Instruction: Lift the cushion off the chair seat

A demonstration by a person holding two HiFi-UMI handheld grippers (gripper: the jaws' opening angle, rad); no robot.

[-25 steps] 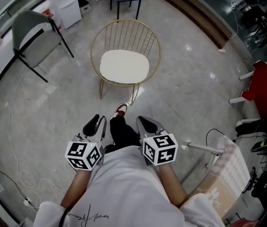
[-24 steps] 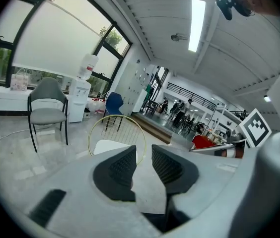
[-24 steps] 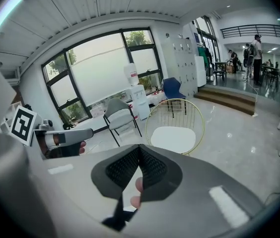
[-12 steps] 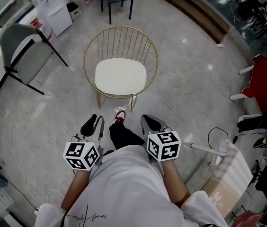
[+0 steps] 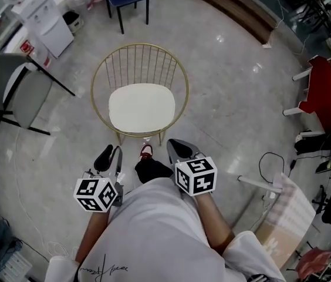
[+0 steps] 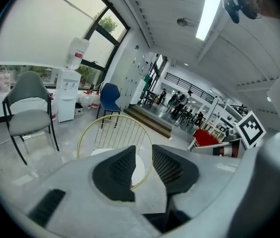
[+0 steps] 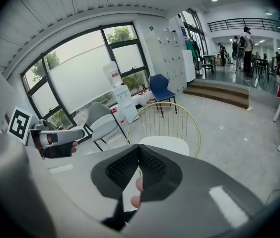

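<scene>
Well to the left of the gold wire chair point(image 5: 139, 63) stands a grey chair point(image 5: 20, 96). The left gripper point(image 5: 108, 156) hangs in front of the gold wire chair, off its near-left side and not touching it. Its jaws stand partly apart with nothing between them. The cushion point(image 5: 142, 107), a flat off-white pad, lies centred on that chair's seat and fills the ring. It looks light and soft, and would likely sag or fold if pinched at one spot. The near edge, taken at two places set well apart, seems the best hold. The right gripper point(image 5: 180, 148) hangs off the chair's near-right side, jaws pressed together and empty, so it would need to open first.
</scene>
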